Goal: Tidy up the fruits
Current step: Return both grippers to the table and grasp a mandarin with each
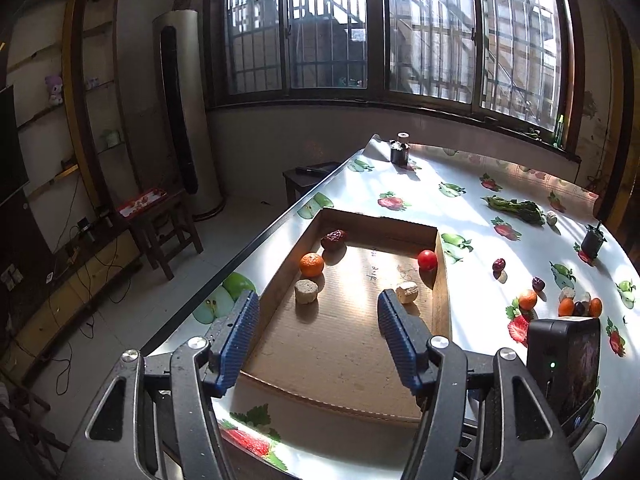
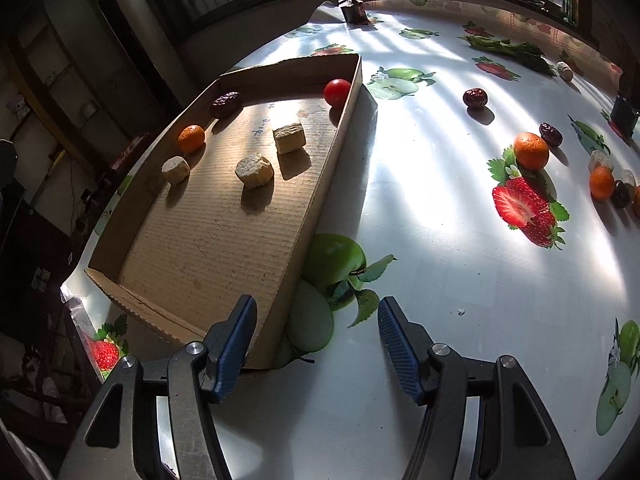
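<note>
Left wrist view: left gripper [image 1: 316, 312] hangs over the cardboard tray [image 1: 442, 280], jaws spread wide, nothing between them. Right wrist view: right gripper [image 2: 316, 326] sits over the tray's near right corner, jaws wide and empty, the tray wall [image 2: 316, 216] running between them.

Fruit in the tray: a wrinkled dark red date [image 1: 334, 239] in the far left corner, a small orange [image 1: 311, 264] just in front of it, a glossy red cherry tomato [image 1: 427, 259] against the far right wall. Beige crumbly blocks also inside: one [image 1: 306, 291] near the orange, one [image 1: 407, 292] just beside the left gripper's right finger. The right wrist view shows three such blocks, including a squarer one [image 2: 289, 138] mid-tray.

Loose on the counter [image 2: 440, 280], well right of the tray: a date [image 2: 475, 98] alone, an orange [image 2: 531, 151] with a second date [image 2: 551, 134] touching or nearly so, and a tight cluster at the right edge with another orange [image 2: 601, 182], a beige block and dark fruit; exact count unclear.

Counter has a glossy white cloth printed with apples and strawberries, striped with sunlight. Leafy greens [image 1: 516, 209] lie at the far side. Barred windows [image 1: 360, 28] behind, a tall standing air conditioner [image 1: 186, 112] at left, a wooden stool [image 1: 160, 216] on the floor.
</note>
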`<move>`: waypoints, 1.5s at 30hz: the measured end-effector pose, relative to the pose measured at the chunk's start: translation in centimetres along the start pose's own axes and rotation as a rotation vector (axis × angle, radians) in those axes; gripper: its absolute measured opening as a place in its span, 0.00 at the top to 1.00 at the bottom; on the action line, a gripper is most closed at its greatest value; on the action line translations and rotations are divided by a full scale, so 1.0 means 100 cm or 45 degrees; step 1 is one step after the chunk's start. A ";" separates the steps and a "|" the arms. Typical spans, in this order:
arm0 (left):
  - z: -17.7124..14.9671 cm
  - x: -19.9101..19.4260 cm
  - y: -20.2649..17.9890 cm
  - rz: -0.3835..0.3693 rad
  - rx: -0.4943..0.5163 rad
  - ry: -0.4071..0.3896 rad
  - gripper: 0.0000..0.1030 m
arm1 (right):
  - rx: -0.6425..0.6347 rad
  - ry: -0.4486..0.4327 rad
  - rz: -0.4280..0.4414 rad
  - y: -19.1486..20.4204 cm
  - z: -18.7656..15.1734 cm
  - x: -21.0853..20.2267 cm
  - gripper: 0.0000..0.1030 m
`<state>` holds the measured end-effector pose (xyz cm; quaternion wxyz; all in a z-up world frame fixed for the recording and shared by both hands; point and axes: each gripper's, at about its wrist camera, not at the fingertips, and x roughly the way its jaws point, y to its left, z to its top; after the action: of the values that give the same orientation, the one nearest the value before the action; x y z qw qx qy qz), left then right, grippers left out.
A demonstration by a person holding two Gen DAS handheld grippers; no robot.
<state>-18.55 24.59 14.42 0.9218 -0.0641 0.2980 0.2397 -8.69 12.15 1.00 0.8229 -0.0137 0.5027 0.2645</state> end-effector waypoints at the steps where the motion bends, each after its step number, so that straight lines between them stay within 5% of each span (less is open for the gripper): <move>1: 0.000 0.000 0.000 -0.002 0.003 0.001 0.41 | 0.006 -0.013 0.021 -0.001 -0.001 -0.003 0.35; 6: -0.002 -0.003 -0.006 -0.016 0.026 0.008 0.40 | 0.061 -0.162 0.100 -0.013 0.006 -0.040 0.35; 12: -0.006 -0.006 -0.026 -0.061 0.078 0.017 0.35 | 0.178 -0.286 0.042 -0.060 0.011 -0.079 0.31; 19: -0.012 -0.004 -0.063 -0.114 0.193 0.036 0.34 | 0.214 -0.301 -0.163 -0.140 0.010 -0.111 0.31; 30: -0.021 0.035 -0.129 -0.315 0.260 0.241 0.33 | 0.401 -0.297 -0.469 -0.294 0.012 -0.174 0.31; 36: -0.014 0.065 -0.175 -0.515 0.281 0.326 0.33 | 0.409 -0.266 -0.421 -0.321 0.027 -0.152 0.31; 40: -0.011 0.096 -0.207 -0.550 0.306 0.354 0.34 | 0.370 -0.250 -0.363 -0.321 0.037 -0.121 0.31; 45: -0.015 0.140 -0.240 -0.689 0.257 0.488 0.52 | 0.405 -0.274 -0.257 -0.328 0.041 -0.097 0.32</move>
<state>2.11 8.83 4.48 0.8809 -0.0930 0.4601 -0.0604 5.92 -18.94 3.16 0.8859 0.0943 0.4434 0.0979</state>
